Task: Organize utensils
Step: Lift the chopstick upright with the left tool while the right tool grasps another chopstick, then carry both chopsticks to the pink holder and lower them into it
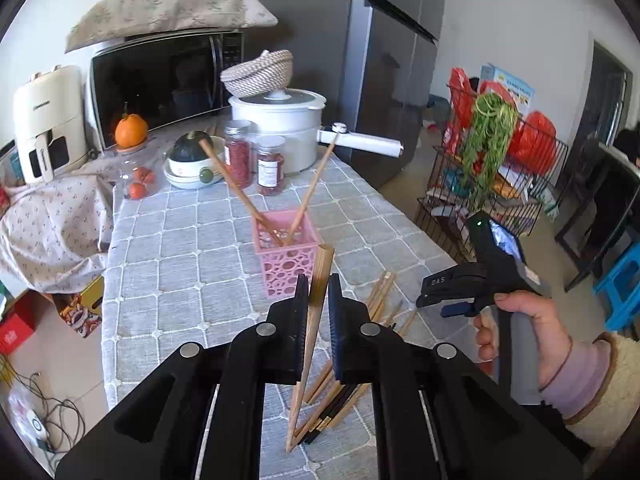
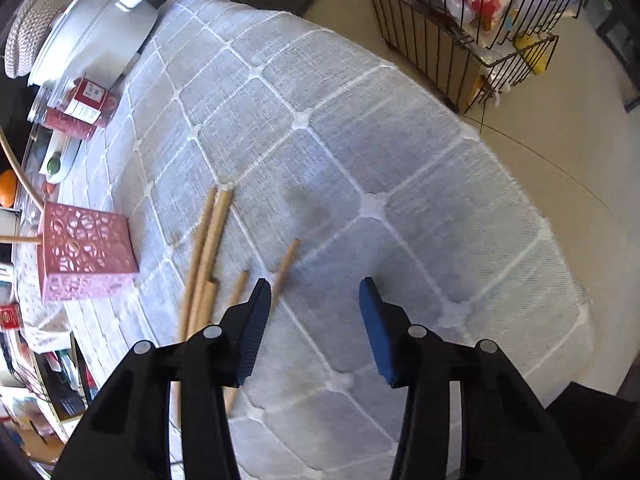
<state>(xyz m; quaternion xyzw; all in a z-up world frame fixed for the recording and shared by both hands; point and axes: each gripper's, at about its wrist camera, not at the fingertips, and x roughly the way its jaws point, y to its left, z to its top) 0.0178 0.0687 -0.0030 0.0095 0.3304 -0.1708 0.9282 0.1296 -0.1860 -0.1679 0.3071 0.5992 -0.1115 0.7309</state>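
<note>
My left gripper (image 1: 319, 292) is shut on a wooden chopstick (image 1: 310, 332), held nearly upright above the table, just in front of the pink perforated holder (image 1: 286, 256). Two chopsticks (image 1: 232, 180) lean out of that holder. More loose chopsticks (image 1: 380, 300) lie on the grey checked tablecloth to the right, and some show below my jaws. My right gripper (image 2: 315, 292) points down at the cloth with a gap between its pads and nothing in them. Loose chopsticks (image 2: 208, 256) lie just left of it, and the pink holder (image 2: 86, 252) stands further left. A hand holds the right gripper (image 1: 430, 302).
At the back of the table stand a white pot (image 1: 280, 120), two jars (image 1: 272, 168), a bowl with a squash (image 1: 192, 164), an orange (image 1: 130, 130) and a microwave (image 1: 160, 80). A wire rack (image 1: 500, 184) stands on the floor beyond the table's right edge.
</note>
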